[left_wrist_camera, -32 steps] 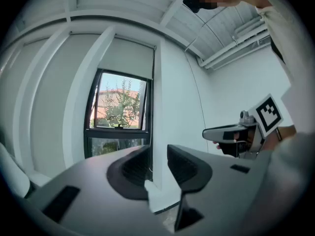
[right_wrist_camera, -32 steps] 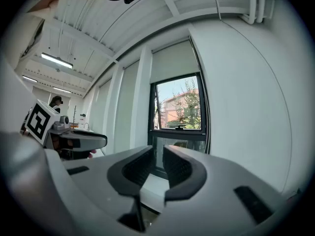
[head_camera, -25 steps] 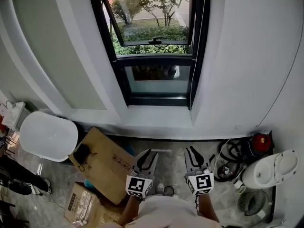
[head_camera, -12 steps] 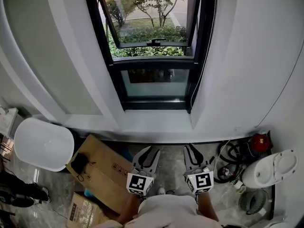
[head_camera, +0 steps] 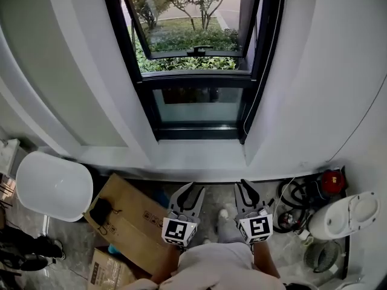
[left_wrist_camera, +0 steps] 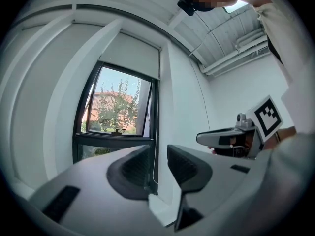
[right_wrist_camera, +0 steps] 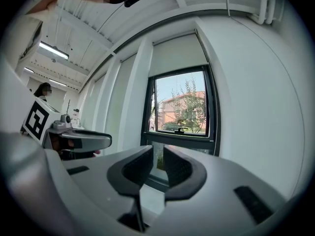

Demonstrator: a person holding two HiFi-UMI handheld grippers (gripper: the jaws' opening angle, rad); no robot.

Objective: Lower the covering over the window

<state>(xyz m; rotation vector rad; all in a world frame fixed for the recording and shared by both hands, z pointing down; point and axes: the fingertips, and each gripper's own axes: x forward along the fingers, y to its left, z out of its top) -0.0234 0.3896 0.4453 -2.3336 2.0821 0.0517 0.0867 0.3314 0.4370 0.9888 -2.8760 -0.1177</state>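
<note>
**A:** Where's the covering right now?

**B:** I only get it in the two gripper views. A pale blind (left_wrist_camera: 132,53) covers the top of the window (left_wrist_camera: 118,109), and its lower edge stops above the glass. My head view cuts off below that and shows only the panes and the white sill (head_camera: 199,153).

**A:** And the fingers?

**B:** The left gripper (head_camera: 192,191) has its fingers (left_wrist_camera: 132,173) fairly wide apart. The gap between them looks onto the window's right frame, where a thin cord (left_wrist_camera: 153,162) hangs. The right gripper (head_camera: 243,188) has its fingers (right_wrist_camera: 183,168) at a narrow gap, gripping no object, with the lower pane showing between them.

**A:** What does the head view add?

**B:** The floor (head_camera: 211,207). Both grippers hang side by side over it, apart from the sill. A cardboard box (head_camera: 130,210) lies near the floor's left side, and dark coiled hoses (head_camera: 296,201) sit by the right wall. Neither shows in the gripper views. Each of those catches the other gripper beside it, and the right one alone shows a person (right_wrist_camera: 43,90) far off at its left edge.
</note>
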